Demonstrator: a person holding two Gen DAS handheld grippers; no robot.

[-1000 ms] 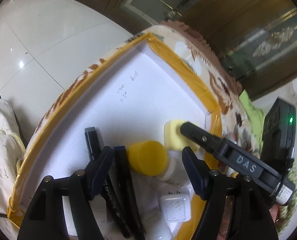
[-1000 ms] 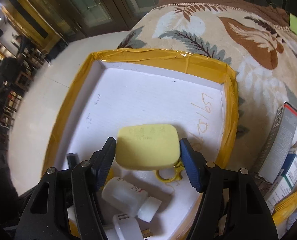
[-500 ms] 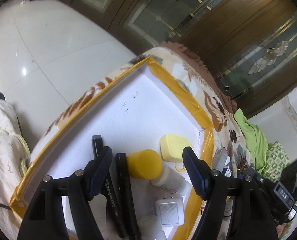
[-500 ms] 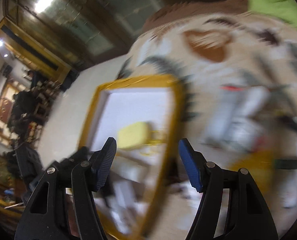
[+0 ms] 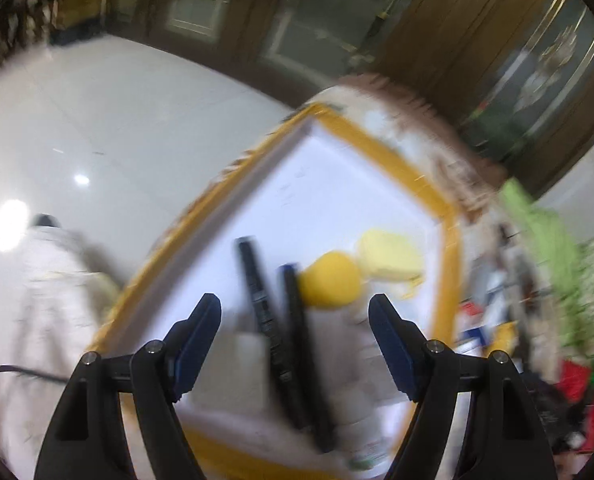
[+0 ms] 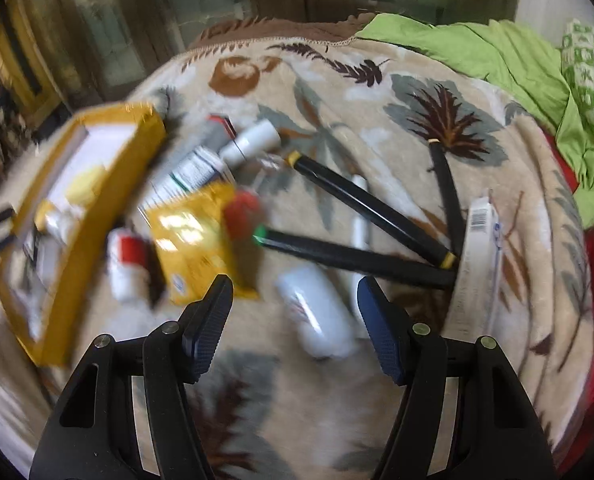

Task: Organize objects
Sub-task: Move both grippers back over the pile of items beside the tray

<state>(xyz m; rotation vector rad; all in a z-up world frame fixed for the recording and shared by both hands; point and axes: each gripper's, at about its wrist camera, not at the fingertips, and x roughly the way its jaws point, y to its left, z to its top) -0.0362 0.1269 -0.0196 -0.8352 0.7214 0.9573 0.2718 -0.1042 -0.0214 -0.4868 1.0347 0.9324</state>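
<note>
Between the fingers of the left gripper [image 5: 295, 330], whose jaws are opening and grip nothing, two black pens [image 5: 281, 320] and a yellow cap [image 5: 329, 278] lie lower down in the tray [image 5: 401, 168]. Under the right gripper [image 6: 293, 320], wide open and empty, a white bottle [image 6: 317, 316] lies on the blanket [image 6: 337, 76], with black markers [image 6: 357, 256] just beyond.

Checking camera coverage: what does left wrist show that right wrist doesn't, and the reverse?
Left wrist only: two dark markers and a yellow-capped bottle lying inside the tray, the left tongs opening above them with nothing pressed.

Right wrist only: items loose on the blanket: black pens, white bottle, yellow packet; right tongs open, empty.

Both: the yellow-rimmed tray and the pale yellow block in it.
</note>
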